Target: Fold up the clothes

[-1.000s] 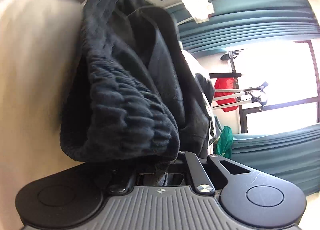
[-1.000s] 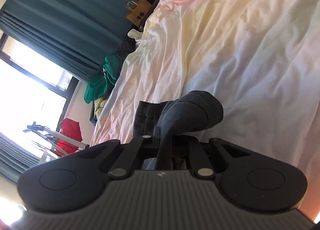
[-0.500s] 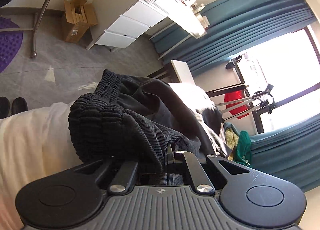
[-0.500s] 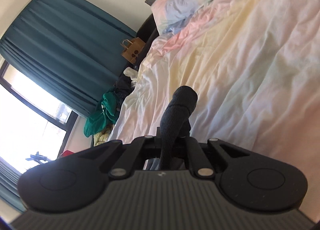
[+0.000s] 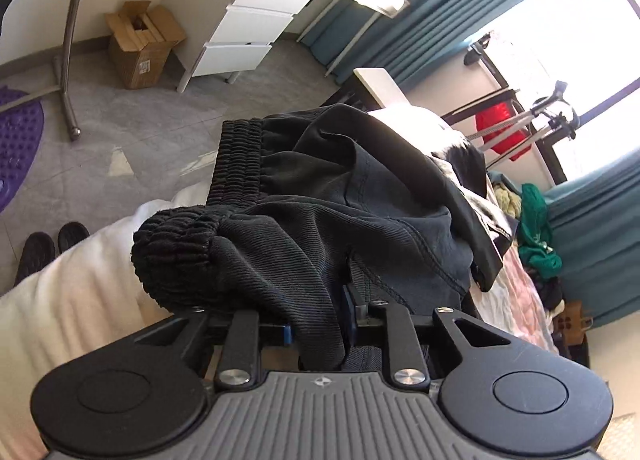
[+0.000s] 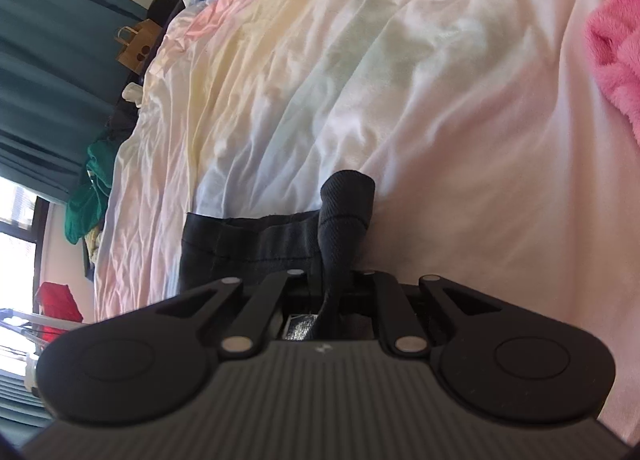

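A: Left gripper (image 5: 318, 324) was clamped on the black pants (image 5: 360, 220), fabric pinched between my jaws right at the ribbed waistband (image 5: 238, 162).

B: And the right one?

A: My right gripper (image 6: 334, 292) was closed on another bit of the same black pants (image 6: 248, 252), a rolled fold of the cloth sticking up past the fingers.

B: Where were the pants lying?

A: On the bed. From the left wrist camera they were bunched up over the bed's edge, white sheet (image 5: 68, 300) below them, grey floor (image 5: 132, 120) beyond. From the right wrist camera the part past my gripper lay flat on the pastel sheet (image 6: 400, 80), near its lower edge in that shot.

B: Anything else on the bed?

A: Pink fluffy fabric (image 6: 616, 48) at the right edge of the right wrist camera's shot, well apart from the pants. Can't tell what it was.

B: Background?

A: Cardboard box (image 5: 140, 44) beside white drawers (image 5: 248, 40) on the floor, purple mat (image 5: 16, 148) at the left edge, a pair of black shoes (image 5: 52, 248) by the bed. Teal curtains (image 5: 460, 4) and a bright window. Brown paper bag (image 6: 136, 44) and green clothing (image 6: 90, 188) off the bed's far side.
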`<action>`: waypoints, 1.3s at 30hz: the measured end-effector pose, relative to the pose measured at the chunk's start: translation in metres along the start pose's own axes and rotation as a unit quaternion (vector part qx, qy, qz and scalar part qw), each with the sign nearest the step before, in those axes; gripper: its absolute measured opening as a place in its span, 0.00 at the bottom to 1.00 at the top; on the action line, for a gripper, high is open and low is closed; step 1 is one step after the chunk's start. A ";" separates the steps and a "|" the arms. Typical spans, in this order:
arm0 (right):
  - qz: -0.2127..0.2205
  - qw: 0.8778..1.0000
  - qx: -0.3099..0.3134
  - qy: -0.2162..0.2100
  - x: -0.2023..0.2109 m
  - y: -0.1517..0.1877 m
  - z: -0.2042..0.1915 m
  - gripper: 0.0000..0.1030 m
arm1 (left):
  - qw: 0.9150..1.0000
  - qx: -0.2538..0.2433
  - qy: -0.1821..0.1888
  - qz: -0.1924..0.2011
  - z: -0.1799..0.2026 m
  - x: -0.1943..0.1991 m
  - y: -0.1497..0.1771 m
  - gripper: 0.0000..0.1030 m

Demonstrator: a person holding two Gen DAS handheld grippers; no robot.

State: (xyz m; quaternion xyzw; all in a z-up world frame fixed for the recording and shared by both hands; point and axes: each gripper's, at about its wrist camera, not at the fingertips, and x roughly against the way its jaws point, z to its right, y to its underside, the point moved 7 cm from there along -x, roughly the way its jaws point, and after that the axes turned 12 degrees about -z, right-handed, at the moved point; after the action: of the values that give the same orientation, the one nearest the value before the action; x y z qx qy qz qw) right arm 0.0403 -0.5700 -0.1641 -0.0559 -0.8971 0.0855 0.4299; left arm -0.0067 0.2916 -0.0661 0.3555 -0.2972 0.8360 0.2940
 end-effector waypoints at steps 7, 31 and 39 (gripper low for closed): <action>0.108 0.988 0.109 0.020 0.036 -0.004 -0.039 0.74 | 0.993 -0.100 -0.055 0.030 0.043 0.025 0.012 0.77; -0.072 0.829 0.503 -0.232 0.060 0.231 -0.179 0.73 | 0.930 -0.339 -0.071 0.124 0.275 -0.045 0.091 0.98; -0.145 0.782 0.561 -0.230 0.023 0.294 -0.196 0.73 | 0.919 -0.370 -0.076 0.117 0.302 -0.124 0.081 0.98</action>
State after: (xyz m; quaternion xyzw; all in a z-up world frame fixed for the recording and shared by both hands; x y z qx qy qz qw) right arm 0.1871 -0.2572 -0.0851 0.3472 -0.7605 0.5206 0.1731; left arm 0.1345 -0.0087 -0.0127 0.2466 -0.6461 0.6654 0.2810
